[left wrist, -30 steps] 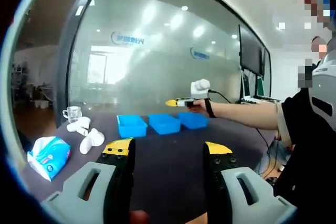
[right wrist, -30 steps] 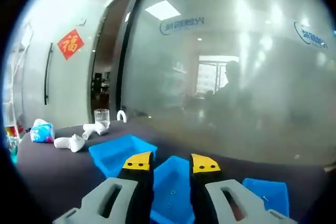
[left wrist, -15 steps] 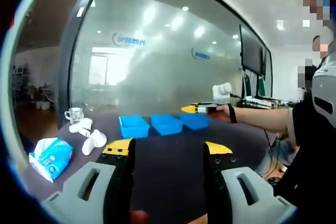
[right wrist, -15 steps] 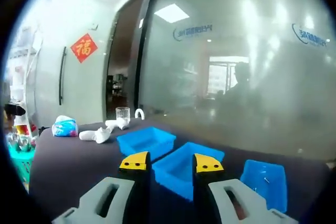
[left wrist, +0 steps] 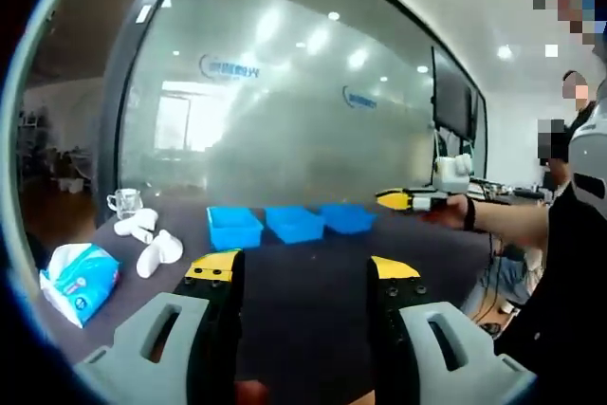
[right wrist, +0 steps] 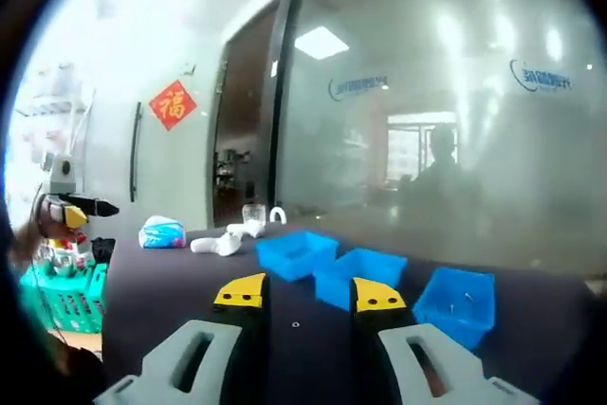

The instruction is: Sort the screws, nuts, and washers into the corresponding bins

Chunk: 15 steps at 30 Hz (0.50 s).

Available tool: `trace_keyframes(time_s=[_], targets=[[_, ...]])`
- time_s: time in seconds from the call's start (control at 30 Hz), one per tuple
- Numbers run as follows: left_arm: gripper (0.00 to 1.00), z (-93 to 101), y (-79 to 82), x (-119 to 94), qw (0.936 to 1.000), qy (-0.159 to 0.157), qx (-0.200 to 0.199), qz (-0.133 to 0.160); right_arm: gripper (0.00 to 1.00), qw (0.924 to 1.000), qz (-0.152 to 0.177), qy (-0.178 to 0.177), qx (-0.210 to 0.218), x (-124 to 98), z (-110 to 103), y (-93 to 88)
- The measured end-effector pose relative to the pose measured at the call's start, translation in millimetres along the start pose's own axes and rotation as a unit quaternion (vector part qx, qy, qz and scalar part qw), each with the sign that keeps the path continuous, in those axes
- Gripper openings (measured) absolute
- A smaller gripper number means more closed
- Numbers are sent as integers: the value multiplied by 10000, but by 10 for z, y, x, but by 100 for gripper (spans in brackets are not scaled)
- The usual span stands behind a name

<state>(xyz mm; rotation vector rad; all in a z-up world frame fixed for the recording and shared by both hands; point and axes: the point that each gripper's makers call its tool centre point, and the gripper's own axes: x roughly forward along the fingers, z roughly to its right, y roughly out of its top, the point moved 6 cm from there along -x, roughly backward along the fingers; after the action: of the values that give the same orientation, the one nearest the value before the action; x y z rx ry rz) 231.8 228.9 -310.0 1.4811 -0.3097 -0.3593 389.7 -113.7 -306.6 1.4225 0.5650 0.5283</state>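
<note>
Currently you are holding the left hand-held gripper (left wrist: 305, 267) with its jaws spread apart and nothing between them, hovering above the dark worktop (left wrist: 303, 277). The right hand-held gripper (right wrist: 308, 291) is likewise parted and empty; in the left gripper view it (left wrist: 398, 200) is reaching in from the right, off to the side of the bins.

Ahead of both, three blue bins (left wrist: 292, 223) are sitting in a row toward the far side of the worktop, well apart from your jaws. One small piece of hardware (right wrist: 296, 324) is lying on the bare worktop just ahead of the right jaws; I cannot tell whether it is a screw, nut or washer. The nearest bin (right wrist: 458, 296) is showing a few tiny parts inside.

Judgement: such parts are light, hard, smooth, and likely to skid or flip. You are best pinching across the flats or rim, tips low against the worktop.

Tissue pack (left wrist: 74, 280) and white fittings (left wrist: 150, 239) are lying off left.
</note>
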Motion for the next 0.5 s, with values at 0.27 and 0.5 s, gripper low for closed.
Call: trace_keyframes(time_s=[0.27, 0.5], targets=[[51, -46, -86, 37, 9999, 42, 93, -136, 29, 9996, 69, -232, 136, -616, -24, -173], [51, -14, -110, 96, 9998, -66, 83, -167, 29, 9991, 2, -351, 231, -947, -61, -277]])
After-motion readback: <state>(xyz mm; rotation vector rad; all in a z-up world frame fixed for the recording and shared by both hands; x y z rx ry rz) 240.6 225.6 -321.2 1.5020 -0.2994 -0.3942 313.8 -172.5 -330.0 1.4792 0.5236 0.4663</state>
